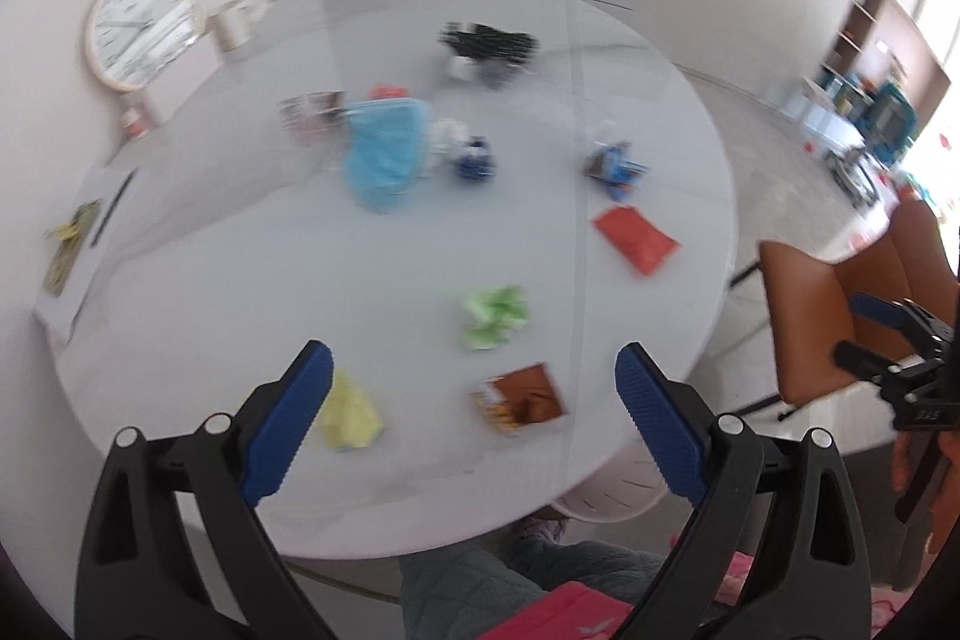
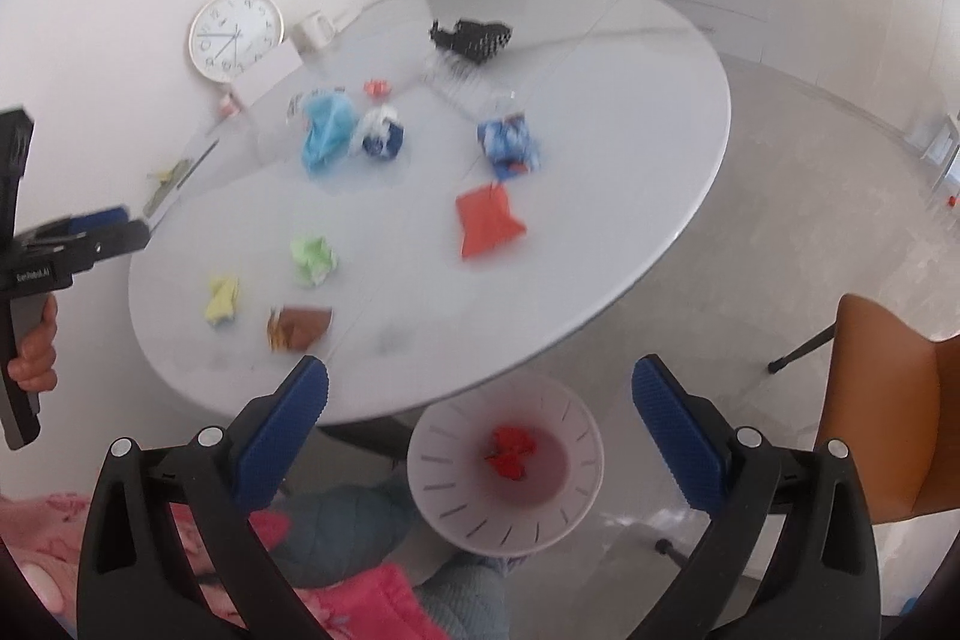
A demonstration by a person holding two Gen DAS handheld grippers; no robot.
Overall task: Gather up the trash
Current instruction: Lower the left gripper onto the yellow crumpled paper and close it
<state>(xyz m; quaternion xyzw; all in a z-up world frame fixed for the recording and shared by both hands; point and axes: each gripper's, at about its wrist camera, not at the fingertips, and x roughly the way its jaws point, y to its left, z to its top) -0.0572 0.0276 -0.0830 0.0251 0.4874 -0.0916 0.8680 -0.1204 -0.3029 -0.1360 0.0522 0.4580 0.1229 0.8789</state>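
Note:
Trash lies scattered on a round white table [image 1: 240,280]: a green paper wad [image 1: 495,316], a yellow wad [image 1: 351,415], a brown wrapper [image 1: 522,397], a red packet [image 1: 636,238], a blue wrapper [image 1: 615,163] and a light blue bag [image 1: 384,148]. My left gripper [image 1: 474,355] hangs open and empty above the table's near edge, between the yellow wad and the brown wrapper. My right gripper [image 2: 480,367] is open and empty over a white bin [image 2: 576,496] on the floor. A red crumpled piece [image 2: 510,451] lies inside the bin.
A wall clock [image 1: 141,25], a mug [image 1: 231,25] and papers [image 1: 72,244] sit at the table's left side, and a black object [image 1: 486,43] lies at the back. An orange chair [image 2: 888,400] stands to the right. A person's quilted trouser legs [image 2: 336,532] are below.

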